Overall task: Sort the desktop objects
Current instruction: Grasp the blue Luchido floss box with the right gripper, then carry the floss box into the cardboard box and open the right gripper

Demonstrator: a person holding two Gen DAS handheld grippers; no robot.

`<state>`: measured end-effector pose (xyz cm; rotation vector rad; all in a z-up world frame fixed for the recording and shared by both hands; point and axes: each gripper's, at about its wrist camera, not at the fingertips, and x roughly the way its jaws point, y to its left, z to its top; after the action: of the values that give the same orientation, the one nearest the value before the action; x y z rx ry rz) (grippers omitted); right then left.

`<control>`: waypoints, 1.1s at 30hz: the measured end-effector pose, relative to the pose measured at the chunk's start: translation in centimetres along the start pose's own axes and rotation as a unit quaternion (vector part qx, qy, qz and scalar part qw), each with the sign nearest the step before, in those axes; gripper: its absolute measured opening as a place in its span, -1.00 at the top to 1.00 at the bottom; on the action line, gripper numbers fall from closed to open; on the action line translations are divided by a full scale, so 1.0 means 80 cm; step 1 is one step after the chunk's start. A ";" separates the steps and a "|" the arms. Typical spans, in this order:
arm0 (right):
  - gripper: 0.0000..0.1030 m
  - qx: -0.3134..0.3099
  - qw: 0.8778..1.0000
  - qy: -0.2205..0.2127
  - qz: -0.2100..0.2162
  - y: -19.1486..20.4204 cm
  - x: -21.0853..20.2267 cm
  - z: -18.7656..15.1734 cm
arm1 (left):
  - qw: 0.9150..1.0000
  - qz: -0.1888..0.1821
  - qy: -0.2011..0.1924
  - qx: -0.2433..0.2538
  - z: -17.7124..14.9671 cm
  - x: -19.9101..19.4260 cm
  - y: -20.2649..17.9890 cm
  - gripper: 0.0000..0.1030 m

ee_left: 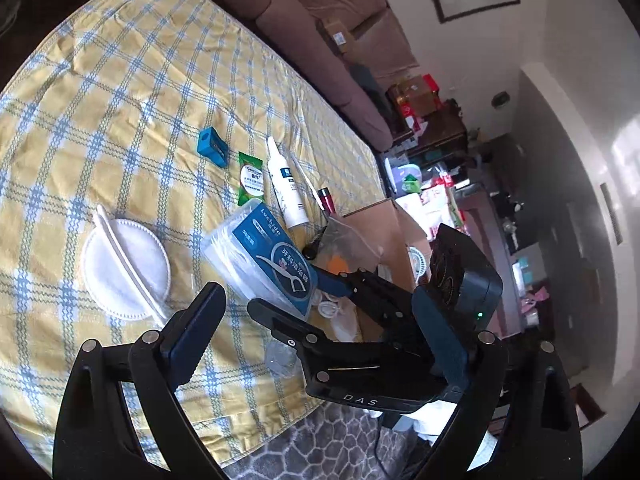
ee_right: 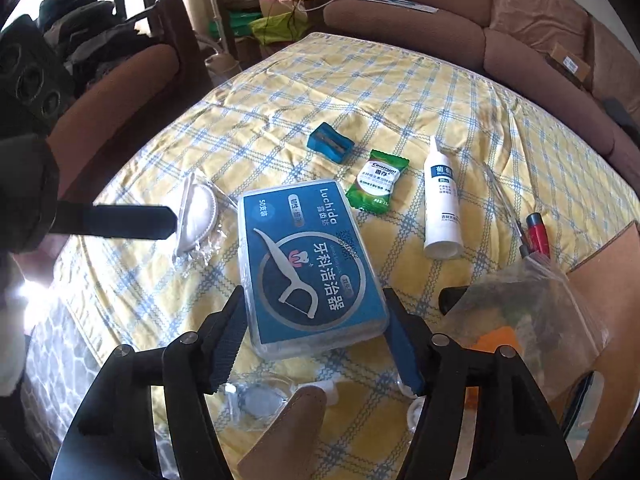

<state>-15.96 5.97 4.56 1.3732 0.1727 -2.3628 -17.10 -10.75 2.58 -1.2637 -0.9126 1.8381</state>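
Observation:
My right gripper (ee_right: 316,340) is shut on a clear floss-pick box with a blue label (ee_right: 308,264), held above the yellow checked tablecloth (ee_right: 360,92). In the left wrist view the box (ee_left: 260,256) is raised, with the right gripper's fingers (ee_left: 332,284) on it. My left gripper (ee_left: 320,320) is open and empty, near the table's front edge. On the cloth lie a blue sharpener (ee_right: 331,142), a green sachet (ee_right: 378,180), a white bottle (ee_right: 440,208), a red pen (ee_right: 536,236) and a white mask (ee_right: 198,212).
An open cardboard box (ee_right: 608,280) stands at the table's right end, with a clear plastic bag (ee_right: 532,312) on its rim. A small clear packet (ee_right: 256,400) lies at the front edge. A brown sofa (ee_right: 520,40) runs behind the table.

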 end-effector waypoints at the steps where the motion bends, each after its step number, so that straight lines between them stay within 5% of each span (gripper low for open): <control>1: -0.27 0.025 1.000 -0.006 0.015 -0.005 -0.006 0.001 | 1.000 -0.014 -0.003 -0.024 -0.004 0.004 0.006 -0.95; 4: -0.25 0.094 0.994 -0.016 0.059 -0.018 -0.021 -0.003 | 0.994 -0.051 0.003 -0.099 -0.014 0.022 0.026 -0.97; 8: -0.23 0.111 0.989 -0.029 0.094 -0.002 -0.045 -0.016 | 0.990 -0.065 -0.001 -0.123 -0.020 0.044 0.042 -0.83; 10: -0.20 0.087 0.992 -0.030 0.085 0.015 -0.054 -0.023 | 0.991 -0.057 0.002 -0.125 -0.021 0.051 0.045 -0.38; 14: -0.19 0.037 0.998 -0.037 0.038 0.042 -0.072 -0.035 | 0.991 -0.057 0.019 -0.122 -0.028 0.063 0.048 0.19; 20: -0.19 0.028 0.998 -0.060 0.019 0.036 -0.119 -0.041 | 0.996 -0.054 0.025 -0.060 -0.026 0.062 -0.017 0.17; 24: -0.19 0.060 0.994 -0.090 0.001 -0.005 -0.176 -0.046 | 0.998 -0.043 0.050 -0.003 -0.009 0.093 -0.104 0.17; 33: -0.19 0.190 0.975 -0.106 -0.044 -0.180 -0.267 -0.074 | 0.985 0.012 0.150 0.087 0.008 0.283 -0.266 0.03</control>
<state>-7.59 26.81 18.51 1.2766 -0.3019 -2.6976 -20.18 19.06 10.88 -1.3969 -0.5635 1.6480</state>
